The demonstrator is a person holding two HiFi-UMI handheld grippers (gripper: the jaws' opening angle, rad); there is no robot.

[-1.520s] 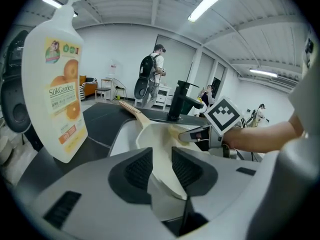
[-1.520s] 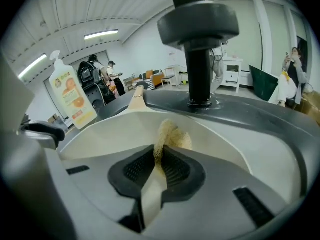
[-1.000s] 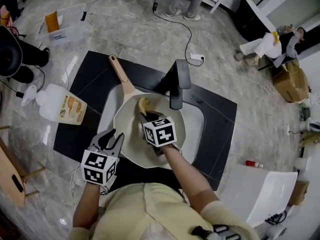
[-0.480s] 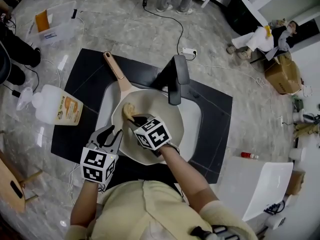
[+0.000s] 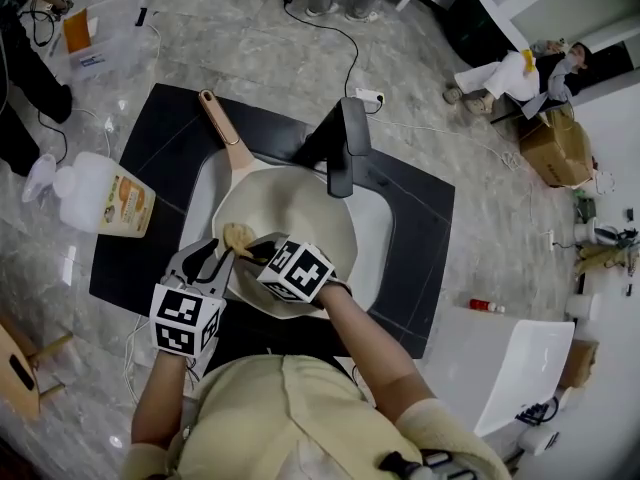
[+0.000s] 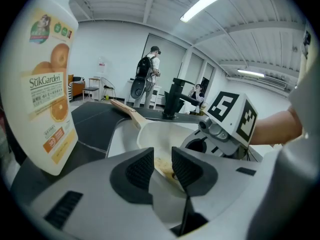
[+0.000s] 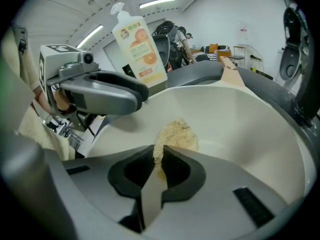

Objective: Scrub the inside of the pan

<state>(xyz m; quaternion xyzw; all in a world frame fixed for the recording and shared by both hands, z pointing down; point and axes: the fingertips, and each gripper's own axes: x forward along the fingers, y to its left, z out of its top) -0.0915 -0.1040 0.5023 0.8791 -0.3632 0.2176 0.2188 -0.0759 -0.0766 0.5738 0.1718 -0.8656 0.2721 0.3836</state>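
Sponge [image 5: 238, 235] is pinched in the right tongs [image 5: 252, 249] against the left inner wall of the pan [image 5: 305, 223], its floor lying rightward; the left tongs [image 5: 207, 260] are held part-open, empty, beside that rim.

The left gripper [image 5: 205, 260] is in the lower left of the head view, its marker cube [image 5: 185, 318] nearer to the body and its jaws pointing up and a little to the right. In the left gripper view, the left gripper [image 6: 162, 166] has its jaws a little apart, with a narrow gap between the pads. The left forearm [image 5: 160, 398] comes up from the bottom edge. The right forearm [image 5: 365, 348] reaches from the lower middle toward the upper left. The right gripper [image 5: 250, 250] points left, close to the tips of the left one. In the right gripper view, its jaws are pressed together on the edge of a scrub pad [image 7: 175, 134].
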